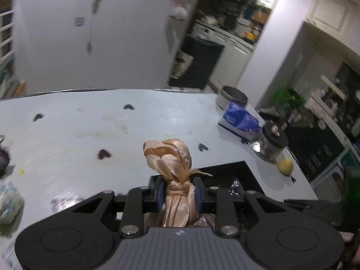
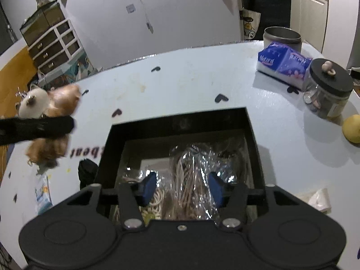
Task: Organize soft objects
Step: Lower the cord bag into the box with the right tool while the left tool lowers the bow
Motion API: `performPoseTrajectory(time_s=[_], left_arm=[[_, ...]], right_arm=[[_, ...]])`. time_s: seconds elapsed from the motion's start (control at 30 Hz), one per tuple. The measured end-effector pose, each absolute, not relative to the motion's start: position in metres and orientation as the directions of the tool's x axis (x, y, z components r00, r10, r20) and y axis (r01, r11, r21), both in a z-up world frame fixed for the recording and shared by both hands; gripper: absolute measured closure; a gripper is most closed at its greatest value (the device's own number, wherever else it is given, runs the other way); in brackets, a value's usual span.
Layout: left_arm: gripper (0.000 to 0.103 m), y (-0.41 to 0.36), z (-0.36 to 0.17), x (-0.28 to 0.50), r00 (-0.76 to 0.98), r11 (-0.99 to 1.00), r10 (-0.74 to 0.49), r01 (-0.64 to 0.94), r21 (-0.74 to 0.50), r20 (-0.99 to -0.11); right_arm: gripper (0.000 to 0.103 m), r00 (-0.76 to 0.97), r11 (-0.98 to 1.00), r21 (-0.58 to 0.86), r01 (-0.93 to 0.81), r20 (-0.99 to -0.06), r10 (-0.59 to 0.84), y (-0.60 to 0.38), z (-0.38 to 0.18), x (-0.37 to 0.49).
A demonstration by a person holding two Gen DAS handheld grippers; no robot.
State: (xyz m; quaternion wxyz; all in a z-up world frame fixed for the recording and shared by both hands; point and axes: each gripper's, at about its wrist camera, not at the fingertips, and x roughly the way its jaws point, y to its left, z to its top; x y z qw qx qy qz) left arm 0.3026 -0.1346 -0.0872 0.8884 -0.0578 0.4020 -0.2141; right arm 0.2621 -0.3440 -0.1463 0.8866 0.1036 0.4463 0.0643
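While the left claw (image 1: 177, 191) clamps the peach satin pouch (image 1: 173, 164) beside the black box (image 2: 180, 126) (right claw (image 2: 183, 190) apart, empty), its loose end could snag the rim.

white table (image 2: 191, 85): black bin (image 2: 180, 123), tissue pack (image 2: 283, 64), glass jar (image 2: 326, 92), lemon (image 2: 352, 128).

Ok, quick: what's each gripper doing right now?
Left gripper: shut on the tan ribbon bundle.
Right gripper: open over the black box, holding nothing.
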Motion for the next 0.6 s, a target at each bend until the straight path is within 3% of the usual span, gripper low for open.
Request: performPoseTrajectory(time_s=[0.03,0.13,0.4,0.6], left_arm=[[0.075,-0.138,-0.089,0.307,0.572,0.894,-0.438,0.356,-0.271,-0.694],[0.075,-0.152,-0.095,0.321,0.525,0.861,-0.471,0.449,-0.240,-0.709],[0.075,-0.194,-0.119,0.349,0.288,0.613,-0.550,0.776,-0.146,-0.784],[0.075,-0.217,-0.138,0.367,0.153,0.363,-0.503,0.930,-0.048,-0.851]], right_arm=[[0.068,0.594,0.968,0.248,-0.030,-0.774,0.217,-0.345,-0.145,0.263],[0.076,0.567,0.961,0.265,-0.075,-0.781,0.260,-0.341,-0.148,0.267],[0.078,0.470,0.969,0.233,-0.082,-0.848,0.244,-0.339,-0.172,0.267],[0.078,0.472,0.965,0.255,-0.055,-0.845,0.250,-0.346,-0.174,0.264]])
